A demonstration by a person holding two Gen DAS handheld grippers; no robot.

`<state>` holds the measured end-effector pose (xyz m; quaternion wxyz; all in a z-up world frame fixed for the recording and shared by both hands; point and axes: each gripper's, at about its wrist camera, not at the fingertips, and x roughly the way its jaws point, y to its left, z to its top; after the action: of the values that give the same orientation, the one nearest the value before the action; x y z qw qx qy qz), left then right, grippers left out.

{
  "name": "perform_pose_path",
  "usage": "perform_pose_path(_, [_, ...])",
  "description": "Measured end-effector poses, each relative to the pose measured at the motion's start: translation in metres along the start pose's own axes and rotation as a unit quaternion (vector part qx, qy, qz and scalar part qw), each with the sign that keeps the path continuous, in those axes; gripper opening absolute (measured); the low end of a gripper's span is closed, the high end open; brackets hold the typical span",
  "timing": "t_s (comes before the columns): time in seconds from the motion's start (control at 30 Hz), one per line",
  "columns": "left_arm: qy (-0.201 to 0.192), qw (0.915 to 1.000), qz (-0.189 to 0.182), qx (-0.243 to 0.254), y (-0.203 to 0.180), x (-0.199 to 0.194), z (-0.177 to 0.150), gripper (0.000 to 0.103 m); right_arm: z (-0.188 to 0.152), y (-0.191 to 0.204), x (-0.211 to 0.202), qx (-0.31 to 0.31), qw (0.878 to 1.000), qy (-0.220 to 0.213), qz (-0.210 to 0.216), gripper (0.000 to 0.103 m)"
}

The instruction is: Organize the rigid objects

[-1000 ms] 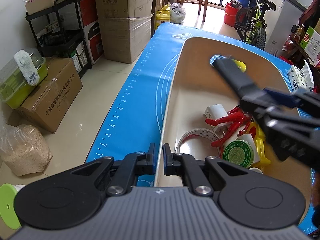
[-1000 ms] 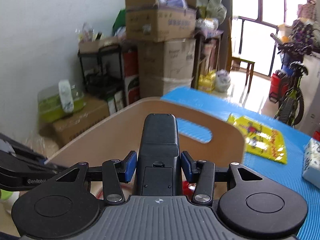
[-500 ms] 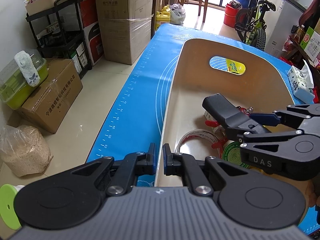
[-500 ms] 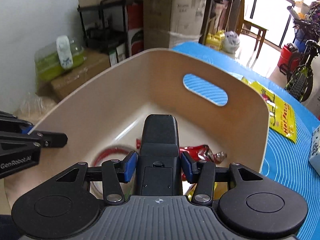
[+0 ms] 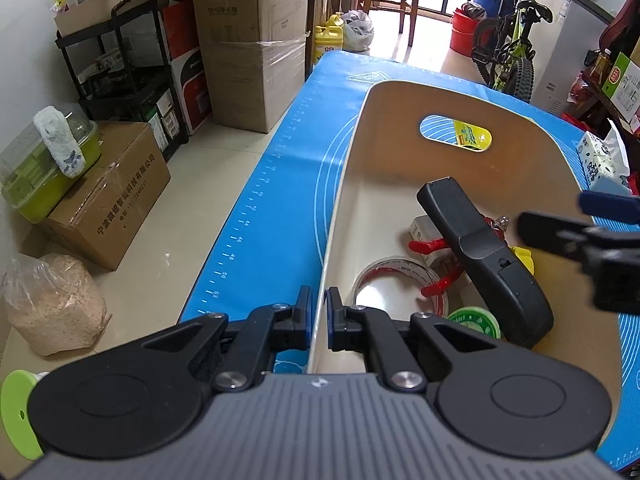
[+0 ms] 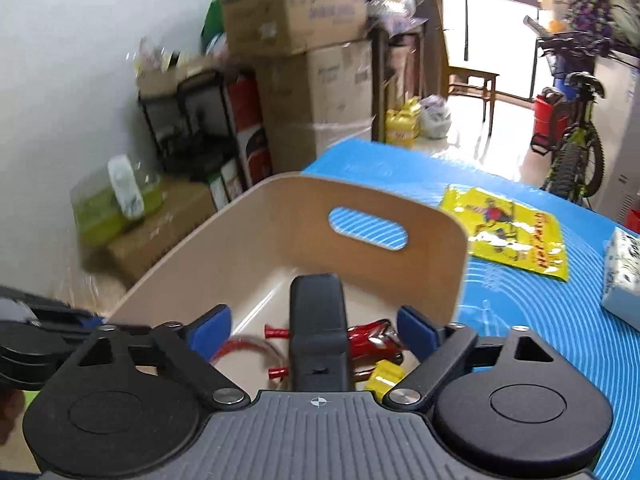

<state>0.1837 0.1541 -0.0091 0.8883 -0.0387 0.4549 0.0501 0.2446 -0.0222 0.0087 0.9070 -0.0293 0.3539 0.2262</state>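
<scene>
Your left gripper (image 5: 318, 316) pinches the near left rim of the beige plastic bin (image 5: 520, 160), which sits on the blue mat (image 5: 288, 184). Your right gripper (image 6: 316, 330) is opening, its blue pads clear of the black wedge-shaped device (image 5: 484, 256), which lies tilted inside the bin across the red clamp (image 5: 430, 245) and beside the clear tape roll (image 5: 400, 280), toward the bin's near right side.

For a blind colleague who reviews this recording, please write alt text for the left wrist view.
The left tool is shut on the near rim of a beige bin standing on a blue mat. In the bin, a long black device lies across a tape roll, red clips and small jars. The right tool, its jaws opening, is at the right edge, clear of the device.
</scene>
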Motion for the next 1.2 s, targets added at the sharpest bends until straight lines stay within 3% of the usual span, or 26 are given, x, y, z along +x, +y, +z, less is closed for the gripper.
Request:
perform_pose_path(0.2, [-0.025, 0.9994, 0.02, 0.015, -0.008, -0.017, 0.001, 0.011, -0.005, -0.008, -0.028, 0.009, 1.0, -0.016, -0.02, 0.098])
perform_pose_path(0.23, [-0.031, 0.999, 0.027, 0.02, -0.01, -0.022, 0.001, 0.02, -0.007, -0.009, -0.033, 0.01, 1.0, -0.019, -0.023, 0.098])
perform_pose_path(0.27, [-0.038, 0.9984, 0.033, 0.024, -0.013, -0.027, 0.001, 0.037, -0.01, -0.011, -0.039, 0.013, 0.999, -0.02, -0.025, 0.1])
perform_pose_path(0.33, [-0.052, 0.9974, 0.039, 0.029, -0.017, -0.038, -0.001, 0.054, -0.013, -0.013, -0.048, 0.02, 0.999, -0.022, -0.03, 0.101])
perform_pose_path(0.37, [-0.057, 0.9972, 0.039, 0.03, -0.019, -0.043, -0.001, 0.057, -0.015, -0.015, -0.054, 0.025, 0.999, -0.024, -0.032, 0.101])
perform_pose_path(0.87, [-0.09, 0.9939, 0.022, 0.059, -0.064, -0.118, -0.022, 0.06, -0.055, -0.029, -0.153, 0.057, 0.993, -0.044, -0.09, 0.101])
perform_pose_path(1.2, [-0.117, 0.991, -0.009, 0.064, -0.093, -0.169, -0.044, 0.06, -0.086, -0.028, -0.221, 0.075, 0.988, -0.064, -0.119, 0.101])
